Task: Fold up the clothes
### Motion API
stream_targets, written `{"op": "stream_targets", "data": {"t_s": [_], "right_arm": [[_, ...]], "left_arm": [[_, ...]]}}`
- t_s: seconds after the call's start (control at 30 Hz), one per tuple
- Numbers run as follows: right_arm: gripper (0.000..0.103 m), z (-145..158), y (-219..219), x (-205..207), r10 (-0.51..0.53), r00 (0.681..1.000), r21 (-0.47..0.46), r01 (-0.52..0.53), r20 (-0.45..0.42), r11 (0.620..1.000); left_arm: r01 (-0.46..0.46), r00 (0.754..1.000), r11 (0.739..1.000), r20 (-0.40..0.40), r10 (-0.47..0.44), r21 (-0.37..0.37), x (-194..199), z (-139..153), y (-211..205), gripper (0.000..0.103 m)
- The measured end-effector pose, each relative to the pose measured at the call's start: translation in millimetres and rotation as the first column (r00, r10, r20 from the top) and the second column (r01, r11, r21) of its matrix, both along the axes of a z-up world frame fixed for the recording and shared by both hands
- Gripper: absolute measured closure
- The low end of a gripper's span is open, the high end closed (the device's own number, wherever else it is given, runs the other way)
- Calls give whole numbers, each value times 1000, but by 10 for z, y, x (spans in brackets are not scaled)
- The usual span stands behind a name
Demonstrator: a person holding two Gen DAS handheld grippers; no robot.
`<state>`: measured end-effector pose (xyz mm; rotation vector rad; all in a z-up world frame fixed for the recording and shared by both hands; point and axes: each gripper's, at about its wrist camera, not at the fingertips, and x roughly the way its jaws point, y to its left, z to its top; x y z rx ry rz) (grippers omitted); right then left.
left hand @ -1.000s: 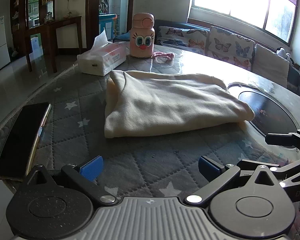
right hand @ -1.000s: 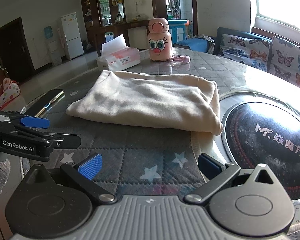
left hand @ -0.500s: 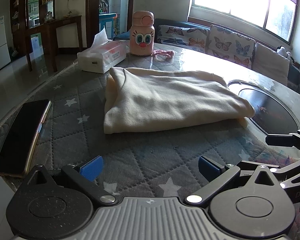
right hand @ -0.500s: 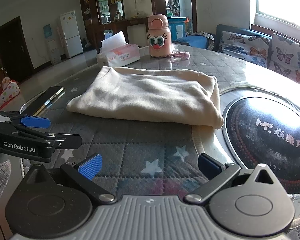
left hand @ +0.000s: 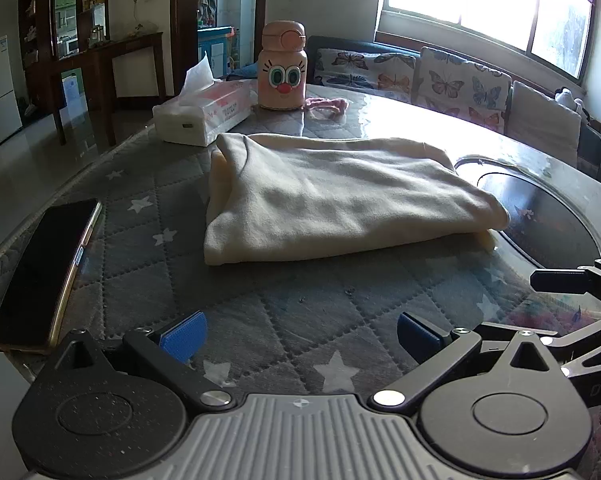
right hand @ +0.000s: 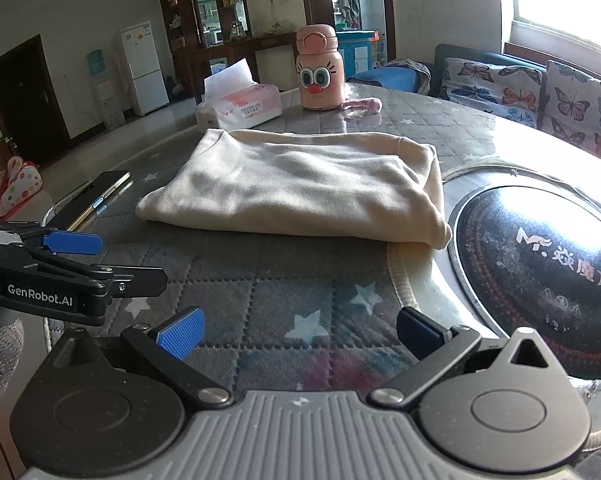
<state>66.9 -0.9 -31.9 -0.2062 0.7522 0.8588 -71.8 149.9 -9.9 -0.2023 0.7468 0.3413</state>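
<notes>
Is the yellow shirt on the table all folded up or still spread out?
Folded. The cream garment lies as a neat flat rectangle with doubled layers showing at its edges, on the quilted table cover. Neither tool touches it.

Daylight reaches you from the window [left hand: 484,12] at upper right, blown out to white in both views. You get glare on the glossy table [left hand: 384,120] beyond the cloth [left hand: 340,196], whose near edge is shadowed. Focus is sharp mid-frame; fisheye bending curves the edges, and the corners go dark.
</notes>
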Motion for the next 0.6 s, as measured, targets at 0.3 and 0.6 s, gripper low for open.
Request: {"op": "stream_targets", "data": {"t_s": [0.3, 0.6], "right_arm": [[0, -1, -8, 8, -1, 1000, 3, 1, -6, 1000], [0, -10, 3, 1, 0, 1000, 1, 0, -8, 1000]], "left_arm": [[2, 1000, 1000, 0, -2, 0, 10, -3, -10, 0], [-1, 1000, 1000, 0, 1, -3, 21, -12, -10, 0]]}}
